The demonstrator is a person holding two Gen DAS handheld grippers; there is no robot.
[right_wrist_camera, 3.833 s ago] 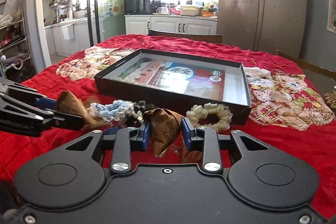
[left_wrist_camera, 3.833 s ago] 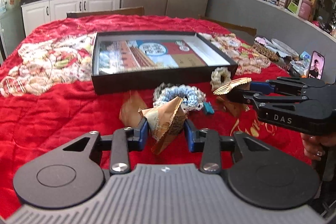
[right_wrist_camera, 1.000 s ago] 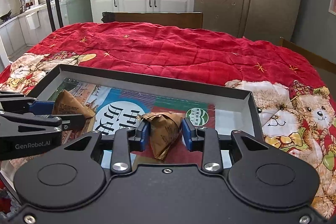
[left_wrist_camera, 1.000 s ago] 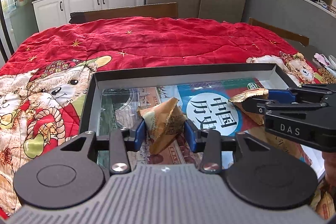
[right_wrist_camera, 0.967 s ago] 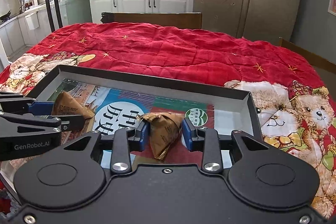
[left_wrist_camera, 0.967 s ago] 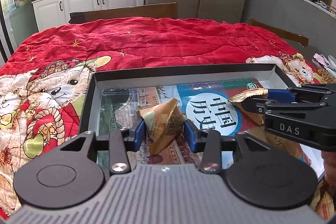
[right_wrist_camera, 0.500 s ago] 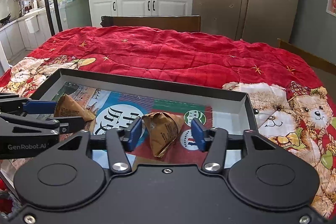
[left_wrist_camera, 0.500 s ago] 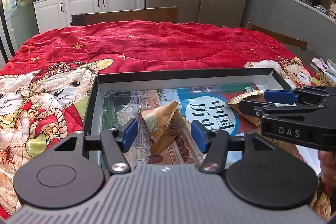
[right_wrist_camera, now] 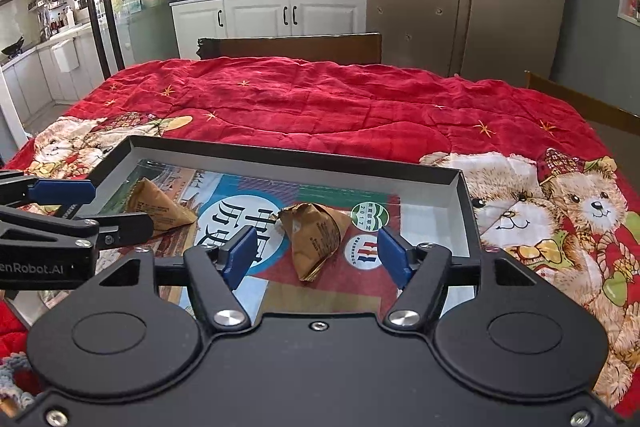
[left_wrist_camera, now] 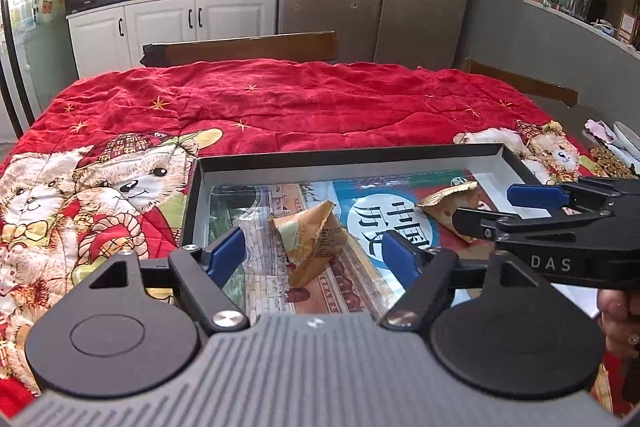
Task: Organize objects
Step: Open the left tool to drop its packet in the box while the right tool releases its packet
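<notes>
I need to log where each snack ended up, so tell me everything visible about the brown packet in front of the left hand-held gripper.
The brown snack packet is a crinkled, pyramid-shaped foil-like pouch with small printed text and a paler patch on one face. It lies on the printed sheet inside the black tray, toward its left half. The left hand-held gripper is open, blue pads apart on either side, not touching it.

Two packets lie side by side in the tray, apparently flat, on the quilt
</notes>
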